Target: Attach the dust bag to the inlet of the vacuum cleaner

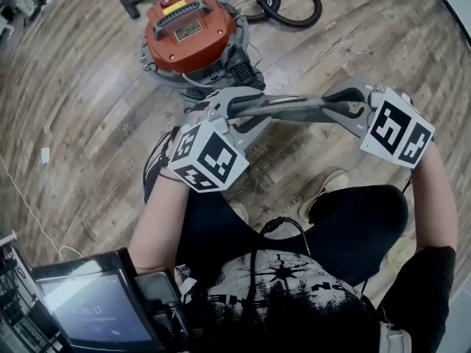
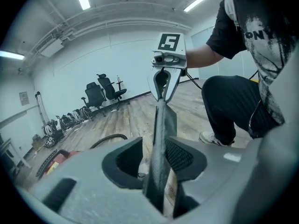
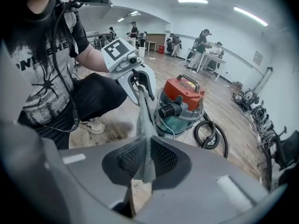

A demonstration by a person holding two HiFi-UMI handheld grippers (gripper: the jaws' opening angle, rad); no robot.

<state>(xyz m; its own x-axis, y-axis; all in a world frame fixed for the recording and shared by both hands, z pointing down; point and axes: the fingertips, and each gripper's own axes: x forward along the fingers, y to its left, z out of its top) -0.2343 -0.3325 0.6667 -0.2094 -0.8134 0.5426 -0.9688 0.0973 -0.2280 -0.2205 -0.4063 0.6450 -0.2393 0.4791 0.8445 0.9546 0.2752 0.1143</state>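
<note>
Dust bag (image 1: 294,109), vacuum cleaner (image 1: 193,31) label (image 1: 174,7) unreadable, shirt (image 2: 254,31) reads "ONY"

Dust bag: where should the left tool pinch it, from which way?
Pinch the near end of the dust bag, the thin strip between the open pads of the left tool, coming straight along its length. It is flat and edge-on, stretched to the right tool, shut on the far end, so the pads should meet its broad faces.

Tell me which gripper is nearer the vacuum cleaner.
Left. The left gripper hangs close in front of the vacuum cleaner; the right gripper is farther off to the person's right, shut on the dust bag.
</note>
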